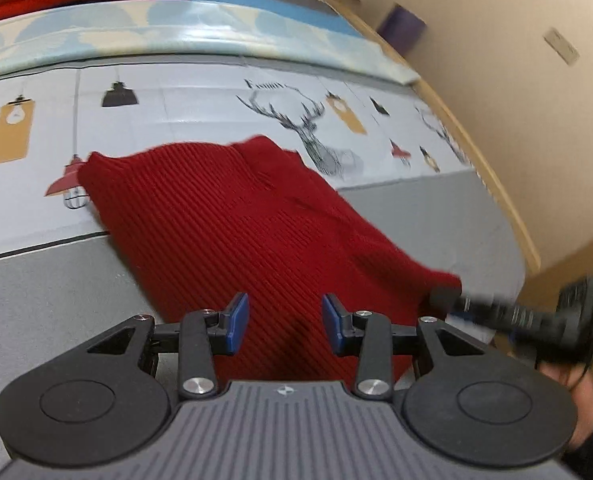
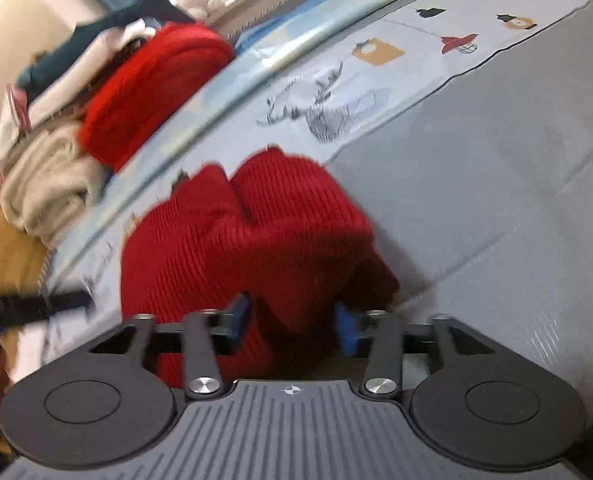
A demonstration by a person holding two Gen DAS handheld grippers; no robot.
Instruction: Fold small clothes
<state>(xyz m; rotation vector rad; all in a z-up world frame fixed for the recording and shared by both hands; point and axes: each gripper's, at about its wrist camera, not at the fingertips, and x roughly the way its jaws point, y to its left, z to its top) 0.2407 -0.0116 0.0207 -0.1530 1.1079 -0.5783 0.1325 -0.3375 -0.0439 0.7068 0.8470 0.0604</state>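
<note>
Between the blue pads of the left gripper [image 1: 285,322] a wide gap is seen, with nothing clamped; the jaws stand spread over the near edge of the dark red ribbed knit garment [image 1: 252,224]. The garment is spread flat on the printed mat [image 1: 184,120], running from the near centre toward the far left, with one corner stretched out to the near right. At that corner the blurred black fingers of the right gripper [image 1: 448,296] are met, touching or just beside the cloth; whether the corner is pinched cannot be told from this view.

From the right wrist view the right gripper [image 2: 294,326] is seen with its blue pads [image 2: 346,328] set apart, a bunched fold of the knit garment [image 2: 224,240] lying between and under them. No firm clamp on the cloth is visible; motion blur hides the contact. The garment is seen folded over itself here, a thick doubled part at the far right and a flatter part at the left. A blurred black finger of the left gripper [image 2: 32,306] is seen at the near left, just beside the cloth.

Farther off, the deer print [image 2: 320,112] and lamp prints are seen on the mat, with a plain grey band [image 2: 496,180] at the right. At the far left a pile of folded clothes [image 2: 96,112] is stacked, a bright red knit [image 2: 152,84] on top of cream fabric.
</note>
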